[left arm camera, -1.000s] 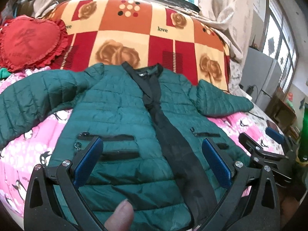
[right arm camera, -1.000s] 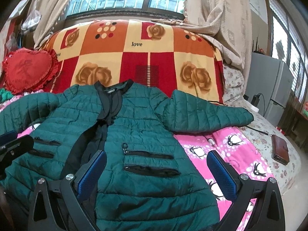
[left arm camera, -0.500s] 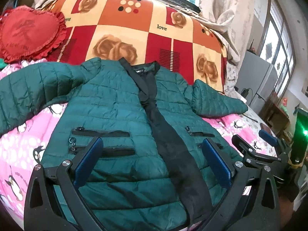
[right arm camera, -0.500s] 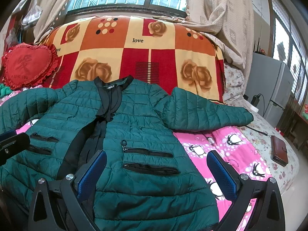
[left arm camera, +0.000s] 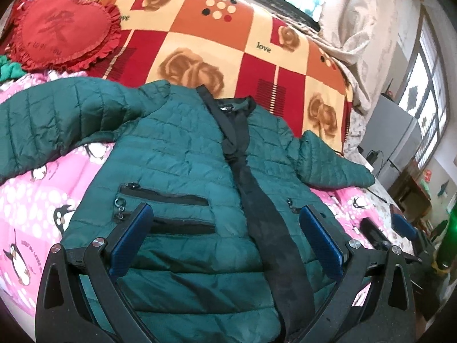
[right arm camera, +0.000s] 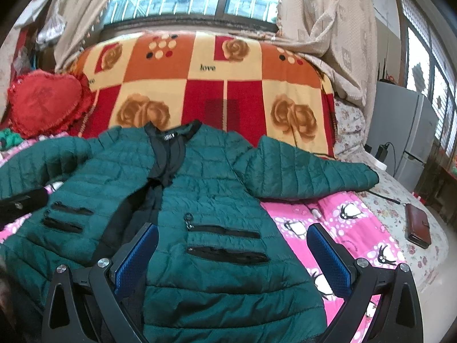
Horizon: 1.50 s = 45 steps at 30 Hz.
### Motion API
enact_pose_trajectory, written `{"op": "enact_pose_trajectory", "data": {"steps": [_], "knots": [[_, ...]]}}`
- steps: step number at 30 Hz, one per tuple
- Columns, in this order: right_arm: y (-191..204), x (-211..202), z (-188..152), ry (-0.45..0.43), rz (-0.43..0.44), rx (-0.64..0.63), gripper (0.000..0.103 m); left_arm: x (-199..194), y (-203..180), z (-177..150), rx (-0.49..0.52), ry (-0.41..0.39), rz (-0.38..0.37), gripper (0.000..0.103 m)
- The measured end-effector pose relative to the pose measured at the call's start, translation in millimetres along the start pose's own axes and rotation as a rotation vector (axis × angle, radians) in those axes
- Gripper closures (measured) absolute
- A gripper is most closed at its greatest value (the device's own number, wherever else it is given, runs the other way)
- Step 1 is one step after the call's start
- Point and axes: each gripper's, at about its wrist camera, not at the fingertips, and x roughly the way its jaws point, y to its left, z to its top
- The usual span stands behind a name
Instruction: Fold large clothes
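A dark green quilted jacket [left arm camera: 177,154] lies face up and spread flat on a bed, over a pink sheet [left arm camera: 25,200] printed with penguins, collar towards the far end and hem nearest the cameras. A black strip [left arm camera: 257,217] runs down its front from collar to hem, and each front panel has two black zip pockets. Both sleeves stretch straight out to the sides: the left sleeve [left arm camera: 42,123] towards a red heart cushion [left arm camera: 62,28], the right sleeve [right arm camera: 308,171] towards the bed edge, where a brown wallet [right arm camera: 418,225] lies well apart from it. Behind the collar, a blanket [right arm camera: 200,85] of red, orange and cream squares with roses covers the far end of the bed. The left gripper [left arm camera: 225,240] hangs above the lower left panel, its blue-padded jaws spread wide and holding nothing. The right gripper [right arm camera: 232,257] hangs above the lower right panel, likewise spread wide and empty. Judging from this layout, the folding has not begun: no sleeve is turned in, no side is folded over, and the hem lies flat. All folds remain, probably starting with a sleeve or side brought towards the middle.
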Motion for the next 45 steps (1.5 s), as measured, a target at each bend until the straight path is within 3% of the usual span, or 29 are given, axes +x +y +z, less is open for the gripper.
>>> {"op": "enact_pose_trajectory", "data": {"steps": [16,29,40,45], "knots": [[-8,-6,6,-0.003,0.015,0.022,0.000,3,5,-1,-0.014,0.024,0.026,0.000],[-16,3,2,0.035,0.020,0.052,0.000,17,8,-6,-0.007,0.111,0.253,0.000],[-18,3,4,0.035,-0.001,0.056,0.000,20,-4,-6,0.067,0.110,0.272,0.000],[-20,19,16,0.022,0.084,0.151,0.000,21,-5,-7,0.071,0.118,0.271,0.000]]}}
